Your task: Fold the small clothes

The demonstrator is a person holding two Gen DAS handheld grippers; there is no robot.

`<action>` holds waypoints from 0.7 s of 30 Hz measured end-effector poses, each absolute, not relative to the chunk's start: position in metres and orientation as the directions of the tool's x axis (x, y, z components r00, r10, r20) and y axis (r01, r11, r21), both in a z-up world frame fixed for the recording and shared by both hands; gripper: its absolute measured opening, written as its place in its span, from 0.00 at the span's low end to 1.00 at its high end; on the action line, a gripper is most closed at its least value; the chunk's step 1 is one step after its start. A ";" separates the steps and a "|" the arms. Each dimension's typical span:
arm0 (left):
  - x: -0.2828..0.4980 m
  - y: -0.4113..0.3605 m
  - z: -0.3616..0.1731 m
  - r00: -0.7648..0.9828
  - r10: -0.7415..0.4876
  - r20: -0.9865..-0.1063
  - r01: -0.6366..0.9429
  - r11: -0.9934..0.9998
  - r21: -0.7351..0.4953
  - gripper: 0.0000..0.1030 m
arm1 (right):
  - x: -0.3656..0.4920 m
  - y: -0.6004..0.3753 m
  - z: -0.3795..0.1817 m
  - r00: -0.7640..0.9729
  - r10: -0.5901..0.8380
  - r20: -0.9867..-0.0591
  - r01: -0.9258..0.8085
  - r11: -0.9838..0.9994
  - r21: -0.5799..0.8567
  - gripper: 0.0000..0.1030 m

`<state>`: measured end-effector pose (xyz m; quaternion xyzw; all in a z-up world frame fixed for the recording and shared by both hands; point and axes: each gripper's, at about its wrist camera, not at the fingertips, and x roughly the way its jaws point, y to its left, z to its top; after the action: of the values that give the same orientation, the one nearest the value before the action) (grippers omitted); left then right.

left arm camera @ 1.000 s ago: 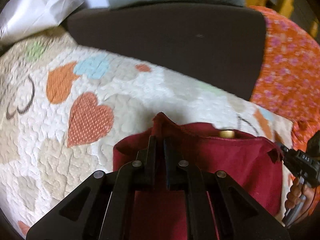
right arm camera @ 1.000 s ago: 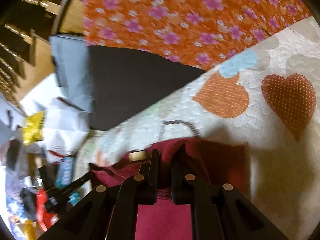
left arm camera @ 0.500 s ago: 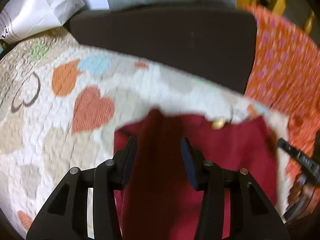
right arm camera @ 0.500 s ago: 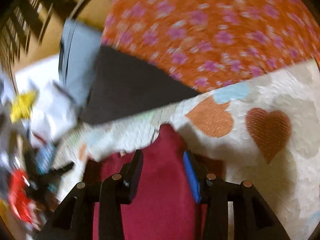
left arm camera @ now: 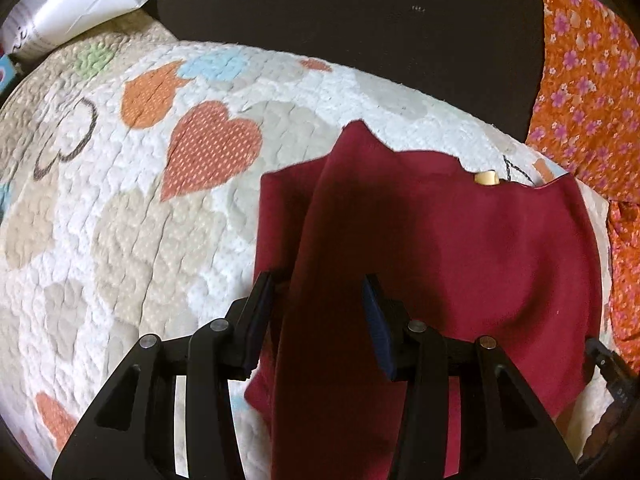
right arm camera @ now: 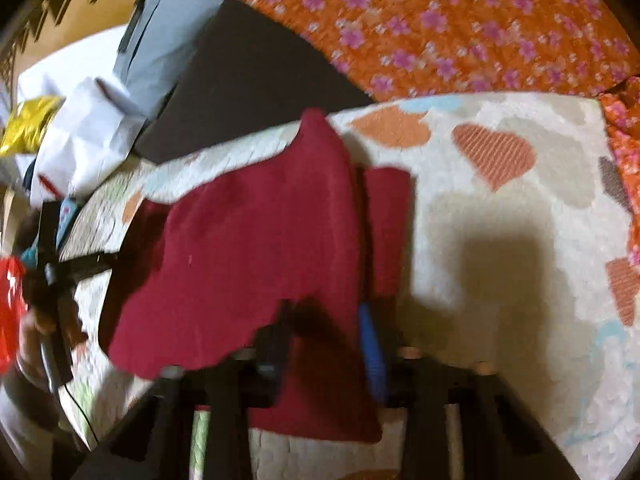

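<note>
Hardly any writing could be read. In the left wrist view, small pale characters stood on the black body of the right hand-held gripper (left arm camera: pixel 614 376) at the lower right edge, too small to make out. Dark print ran along the edge of a crumpled white paper (left arm camera: pixel 76 4) at upper left, likewise illegible.

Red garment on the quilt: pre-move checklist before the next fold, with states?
1. Left gripper open, fingers apart around a raised ridge of the red garment: ok.
2. Right gripper open, released: ok, though the view is blurred.
3. Garment resting on the heart quilt, not hanging: ok.
4. Folded layer flat: not ok, a ridge stands up between the left fingers.
5. Far edges aligned: not ok, a corner peaks up at the far side.
6. Small tan tag at far edge tucked in: cannot tell.
</note>
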<state>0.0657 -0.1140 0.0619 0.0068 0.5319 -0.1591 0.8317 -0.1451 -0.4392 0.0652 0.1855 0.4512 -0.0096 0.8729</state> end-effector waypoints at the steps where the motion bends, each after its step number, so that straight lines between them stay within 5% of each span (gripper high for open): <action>1: 0.063 -0.112 0.065 0.376 -0.269 -0.887 0.268 0.948 -0.174 0.43 | -0.150 -0.440 0.067 0.604 0.152 -0.782 0.188 0.927 0.325 0.05; 6: 0.039 -0.091 0.085 0.366 -0.338 -0.867 0.263 0.931 -0.252 0.43 | -0.194 -0.439 0.095 0.655 0.229 -0.720 0.130 0.905 0.406 0.05; 12: 0.010 -0.087 0.081 0.352 -0.314 -0.882 0.224 0.943 -0.246 0.43 | -0.176 -0.451 0.049 0.546 0.180 -0.818 0.270 0.887 0.375 0.05; 17: 0.018 -0.098 0.078 0.374 -0.308 -0.875 0.220 0.946 -0.239 0.43 | -0.178 -0.445 0.100 0.659 0.064 -0.749 0.264 0.913 0.310 0.09; 21: 0.045 -0.114 0.079 0.420 -0.312 -0.852 0.211 0.947 -0.243 0.43 | -0.130 -0.430 0.112 0.701 0.105 -0.705 0.187 0.927 0.324 0.09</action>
<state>0.0452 -0.1135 0.0787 -0.0488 0.5156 -0.1556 0.8412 -0.1295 -0.4299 0.1125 0.1891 0.3860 -0.0225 0.9027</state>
